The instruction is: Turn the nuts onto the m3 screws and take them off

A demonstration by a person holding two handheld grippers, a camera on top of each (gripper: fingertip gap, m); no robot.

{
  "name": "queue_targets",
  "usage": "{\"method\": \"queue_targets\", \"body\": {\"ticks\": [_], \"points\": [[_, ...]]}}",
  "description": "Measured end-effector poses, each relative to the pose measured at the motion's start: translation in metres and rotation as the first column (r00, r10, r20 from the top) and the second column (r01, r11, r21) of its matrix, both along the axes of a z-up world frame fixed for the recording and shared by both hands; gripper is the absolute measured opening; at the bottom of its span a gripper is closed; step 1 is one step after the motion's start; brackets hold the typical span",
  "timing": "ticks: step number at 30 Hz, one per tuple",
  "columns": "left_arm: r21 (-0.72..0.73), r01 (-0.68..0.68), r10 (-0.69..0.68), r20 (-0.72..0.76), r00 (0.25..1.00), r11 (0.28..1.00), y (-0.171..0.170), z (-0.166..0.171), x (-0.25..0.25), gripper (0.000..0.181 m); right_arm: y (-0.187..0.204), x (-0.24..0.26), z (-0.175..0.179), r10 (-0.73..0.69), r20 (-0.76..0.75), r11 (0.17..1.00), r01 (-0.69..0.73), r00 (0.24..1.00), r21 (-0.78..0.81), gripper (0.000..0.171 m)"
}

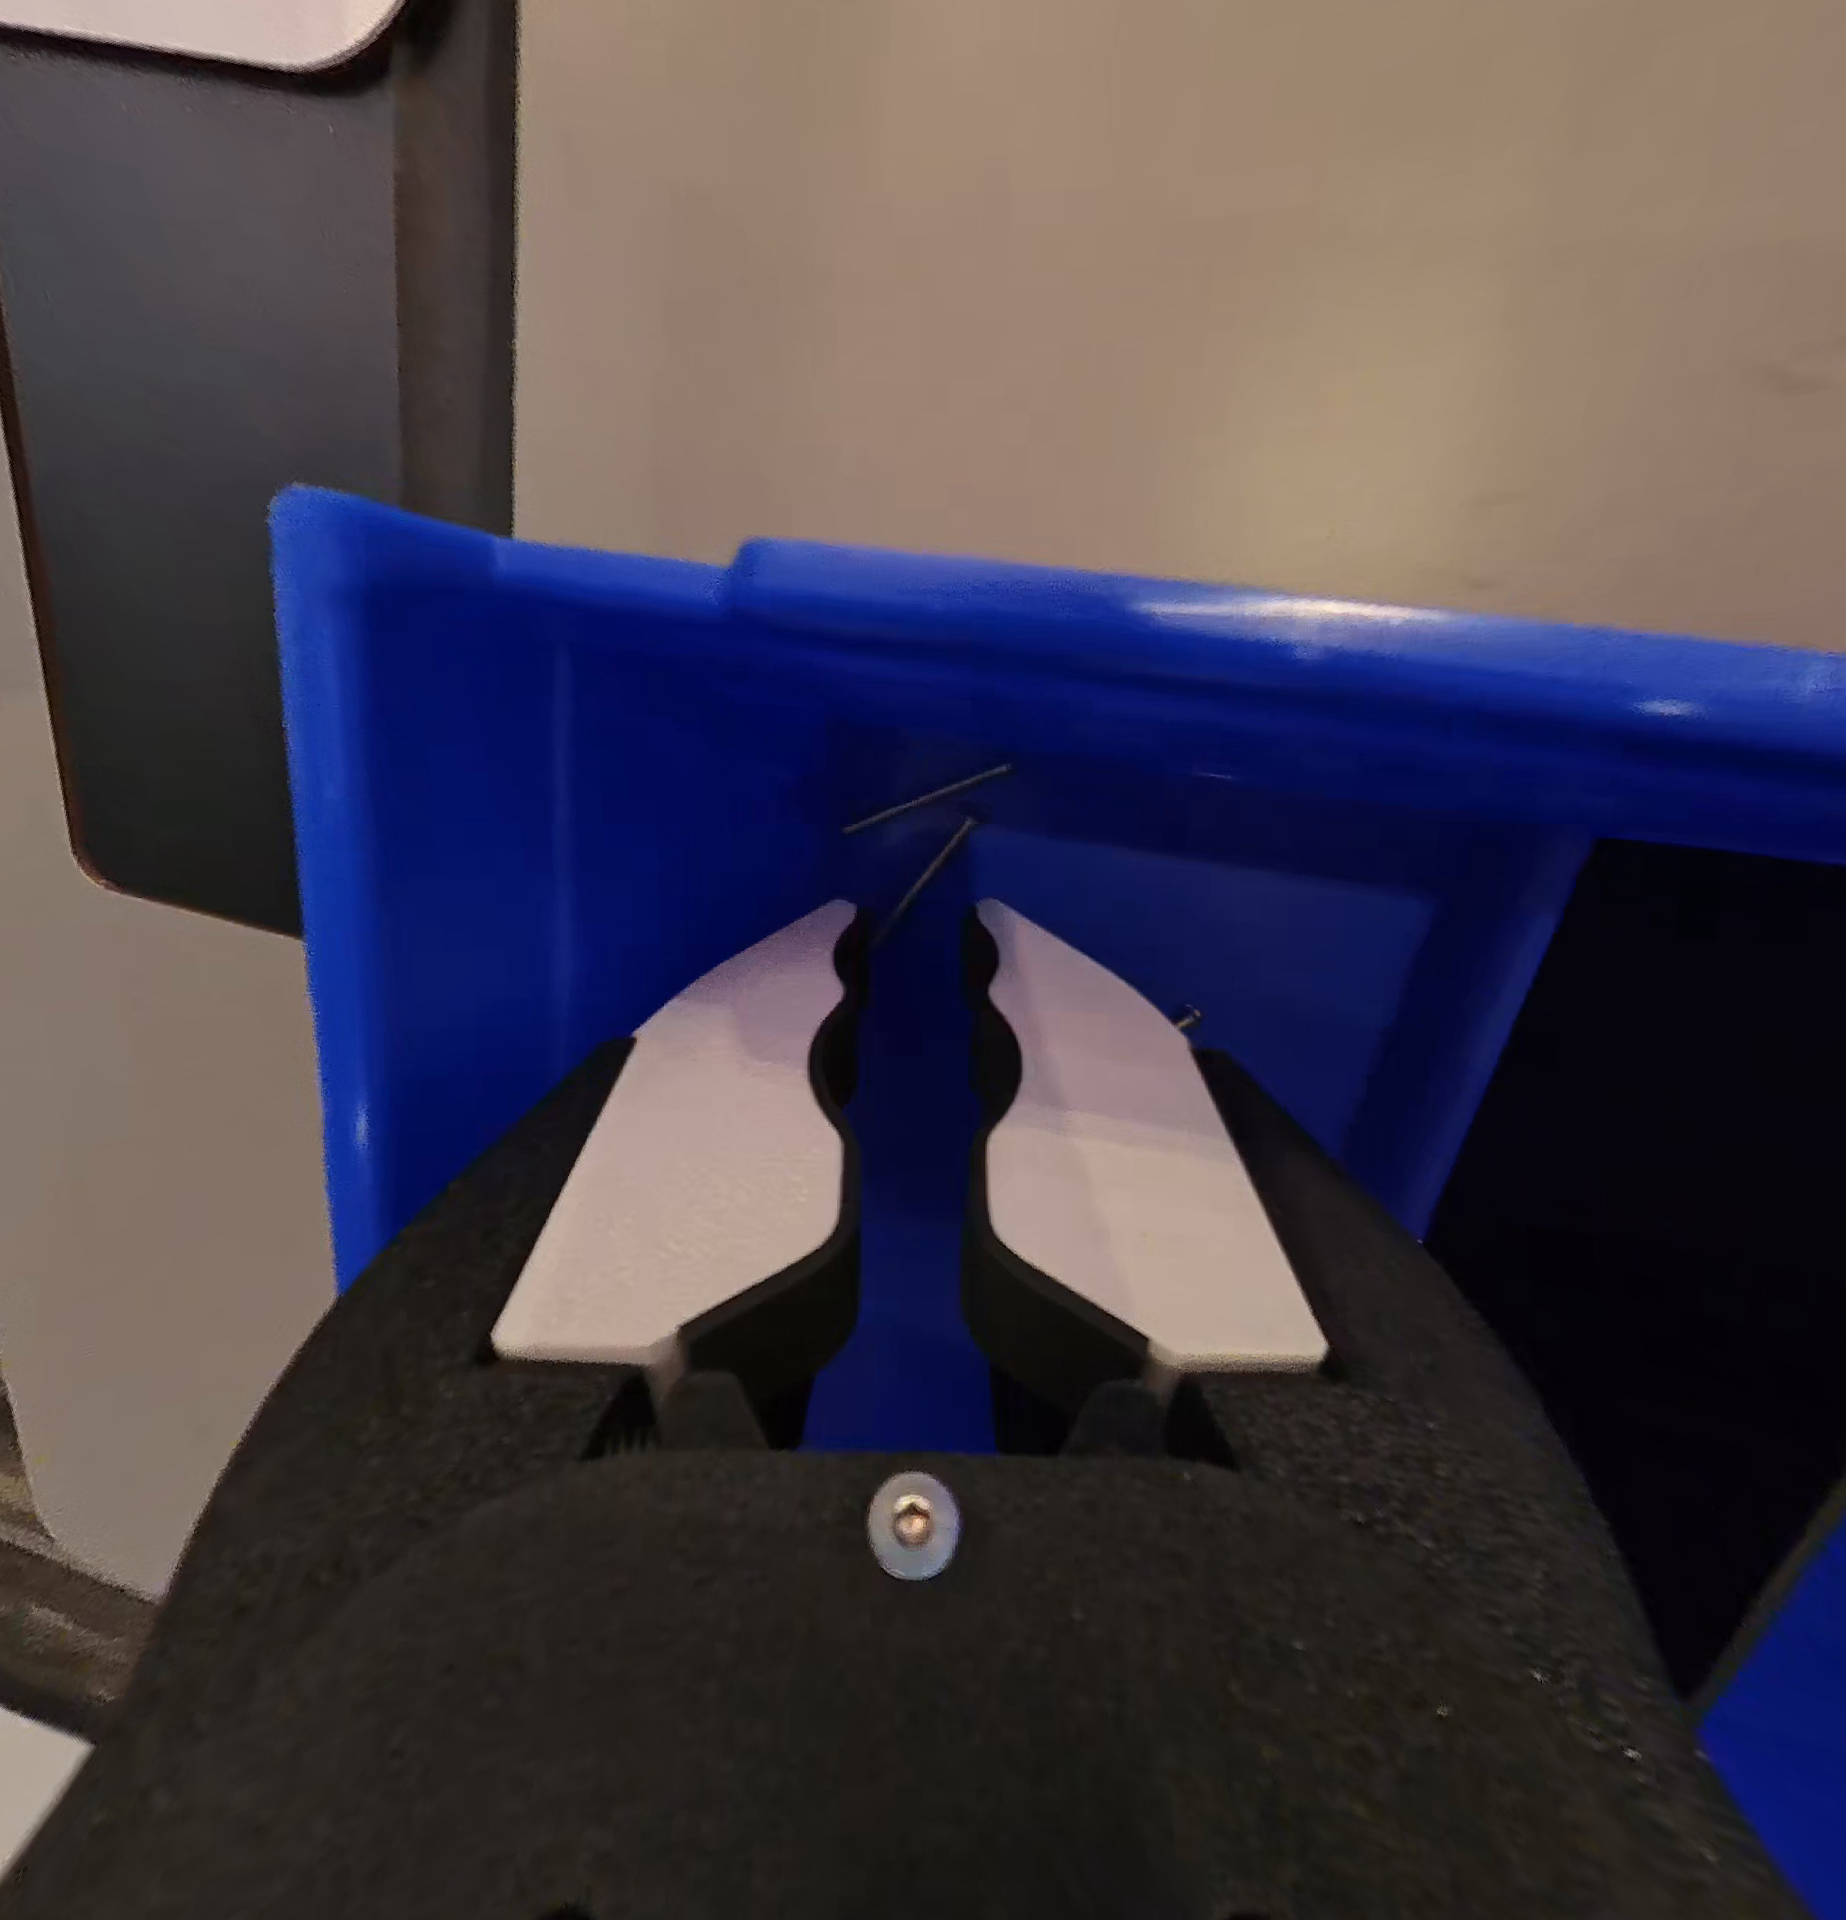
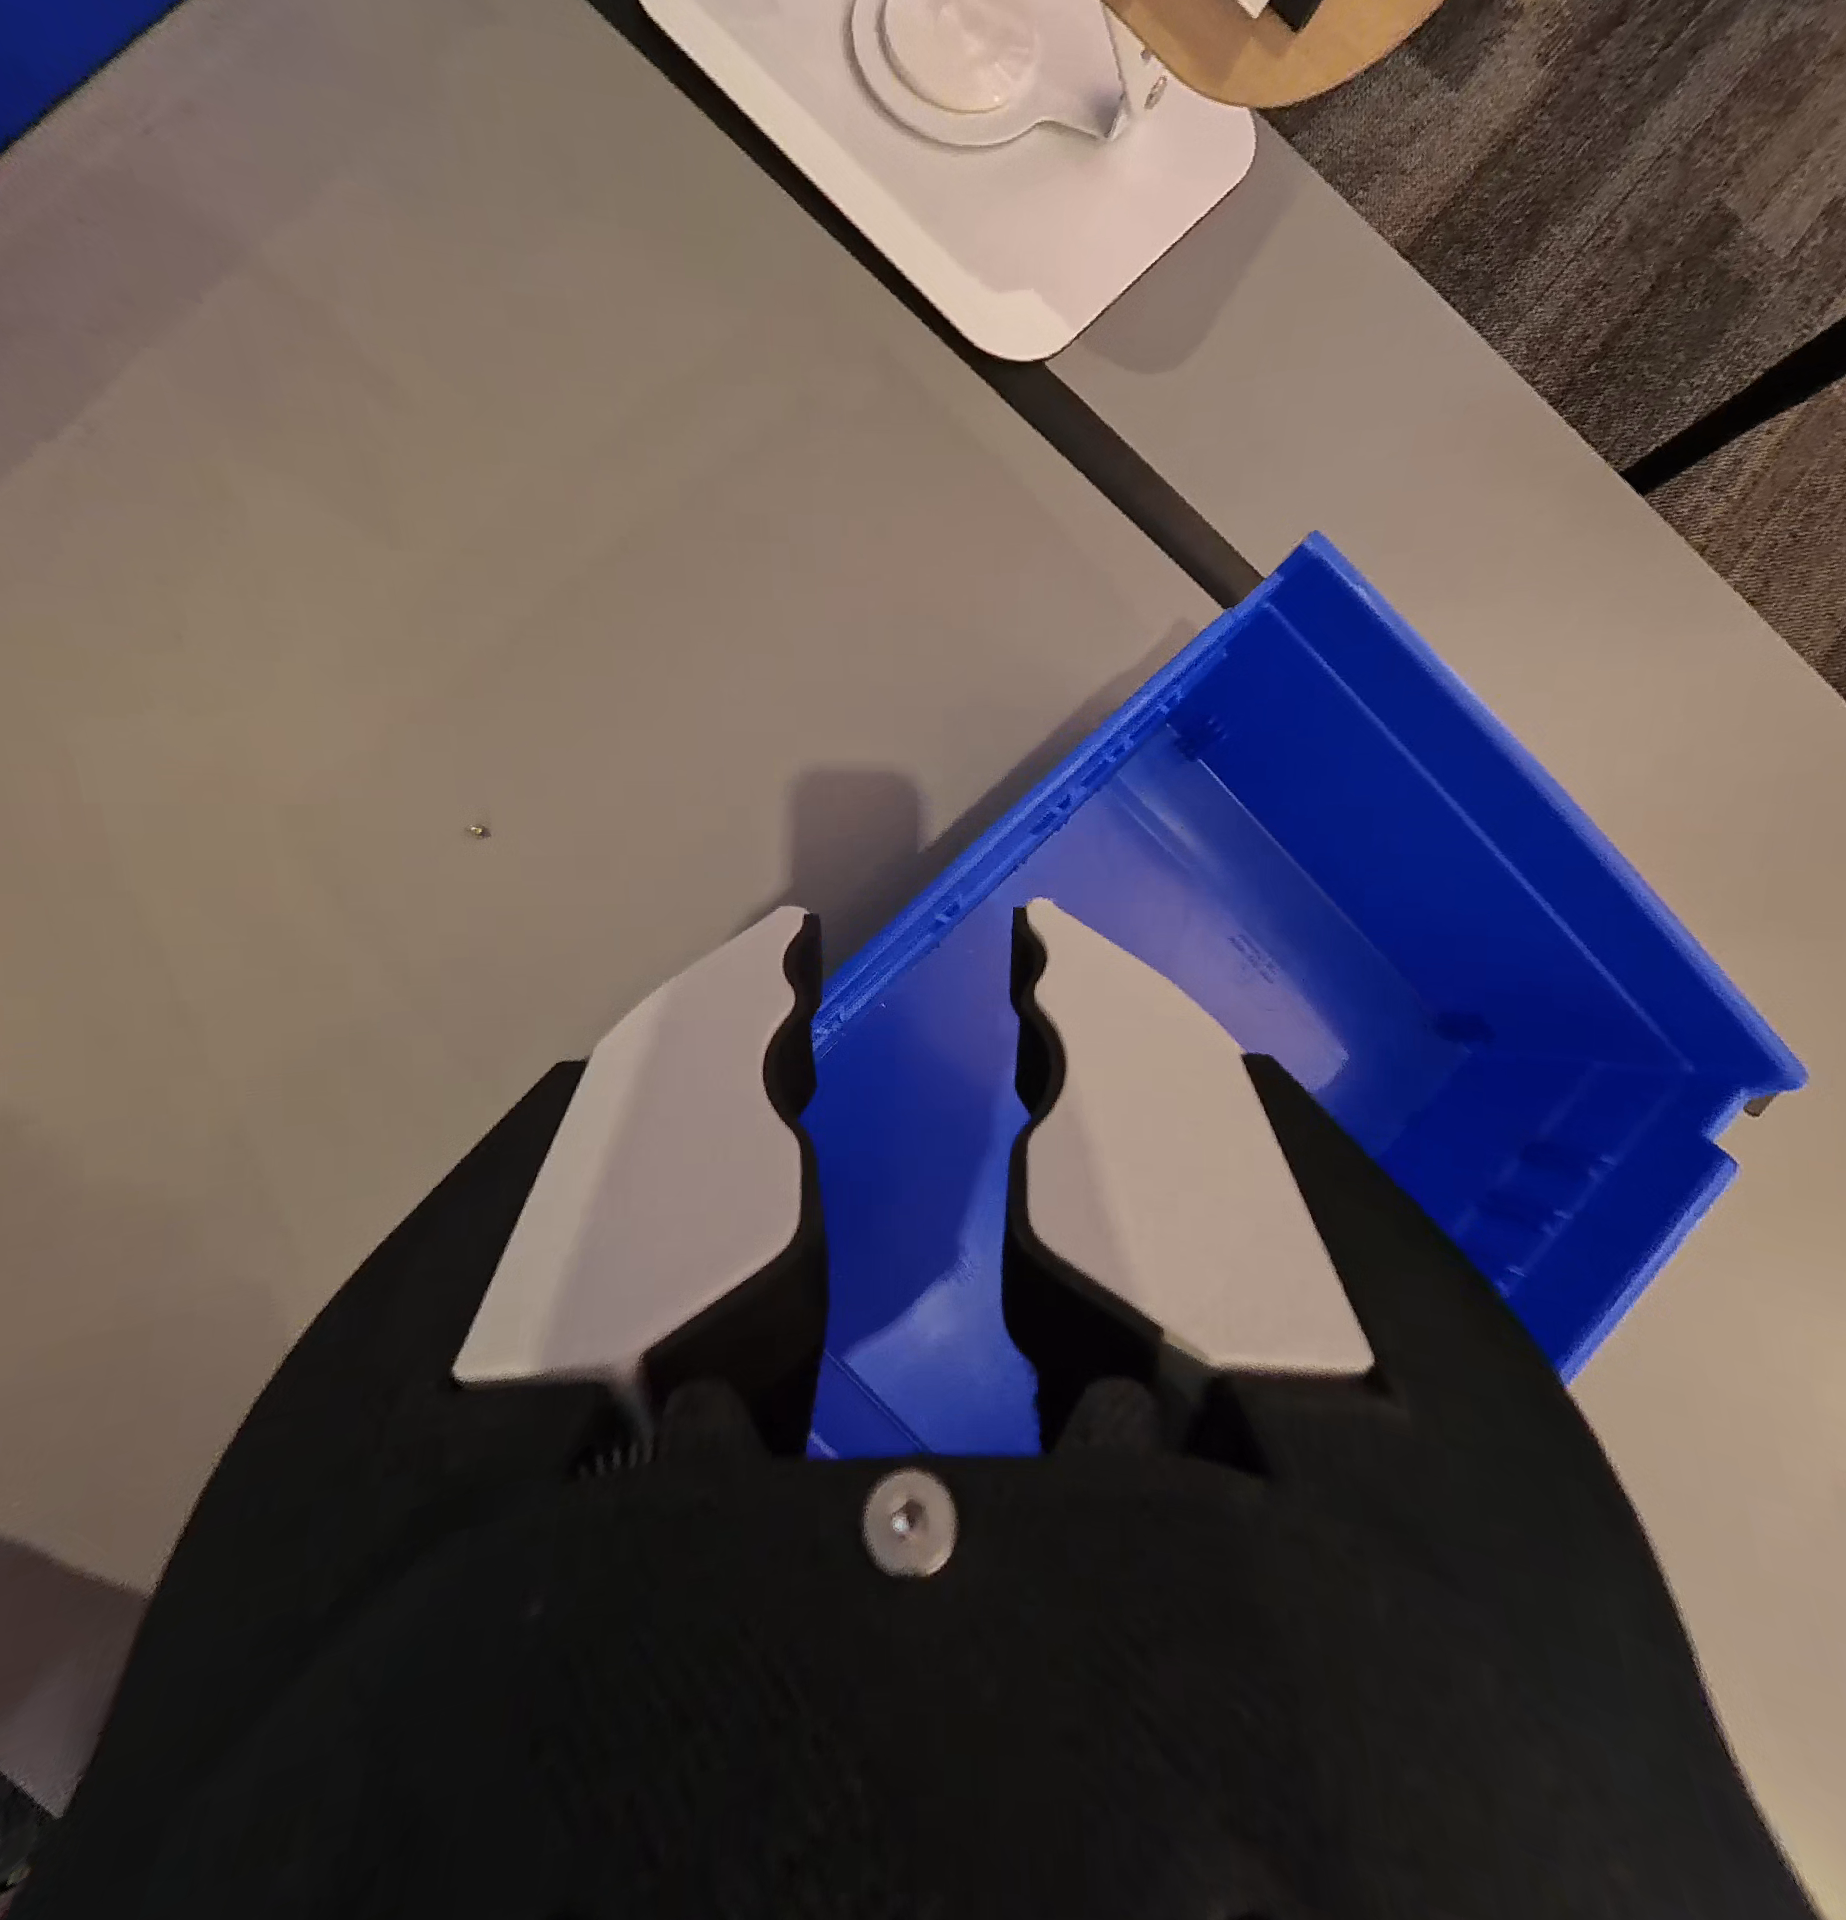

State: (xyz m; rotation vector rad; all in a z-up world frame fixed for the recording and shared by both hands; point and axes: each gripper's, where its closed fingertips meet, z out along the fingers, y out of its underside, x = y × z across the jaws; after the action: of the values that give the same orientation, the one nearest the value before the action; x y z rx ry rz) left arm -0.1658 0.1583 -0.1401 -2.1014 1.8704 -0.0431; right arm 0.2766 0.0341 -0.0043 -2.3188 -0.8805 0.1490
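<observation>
Both grippers' fingers [image 1: 1064, 1049] gape empty; thin screws [image 1: 924, 878] lie just beyond the left fingertips.

Left tool [image 1: 914, 914]: black body, pale grey finger faces. Right tool [image 2: 917, 920]: same black and grey. Bins [image 1: 607, 831] [image 2: 1418, 831]: saturated blue. Screws [image 1: 924, 798]: thin, black. Bench [image 2: 379, 520]: plain grey-beige. Tray [image 2: 1054, 208]: white. Floor [image 2: 1625, 208]: mottled dark grey carpet.

Office-like room — grey table [image 2: 379, 520], carpet floor [image 2: 1625, 208], blue parts bin [image 2: 1470, 831], white tray [image 2: 1002, 208]
</observation>
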Motion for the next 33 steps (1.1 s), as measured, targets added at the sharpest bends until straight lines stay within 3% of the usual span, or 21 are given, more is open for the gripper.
{"method": "queue_targets", "body": {"ticks": [13,21,25,31,33], "points": [[-0.015,0.104,-0.105,-0.039,0.994,0.994,0.000,-0.012,0.004,0.009,-0.011,-0.011,0.011,0.036,-0.035,0.999,-0.036,0.999,0.008,0.036],[-0.023,0.042,-0.042,0.015,0.999,0.999,-0.003,-0.012,0.005,0.003,-0.015,-0.014,0.006,0.061,-0.026,0.998,-0.061,0.998,-0.019,0.036],[-0.002,-0.012,0.012,0.072,0.997,1.000,-0.007,0.005,-0.001,0.001,-0.014,-0.016,0.007,0.071,-0.043,0.997,-0.072,0.997,-0.014,0.035],[0.034,-0.067,0.058,0.225,0.973,0.997,-0.024,0.059,0.004,0.000,-0.011,-0.029,0.005,0.115,-0.076,0.993,-0.116,0.990,-0.015,0.035],[0.115,-0.110,0.090,0.168,0.982,0.987,-0.015,0.064,-0.009,0.000,-0.013,-0.035,0.003,0.137,-0.079,0.990,-0.139,0.987,-0.018,0.035]]}}
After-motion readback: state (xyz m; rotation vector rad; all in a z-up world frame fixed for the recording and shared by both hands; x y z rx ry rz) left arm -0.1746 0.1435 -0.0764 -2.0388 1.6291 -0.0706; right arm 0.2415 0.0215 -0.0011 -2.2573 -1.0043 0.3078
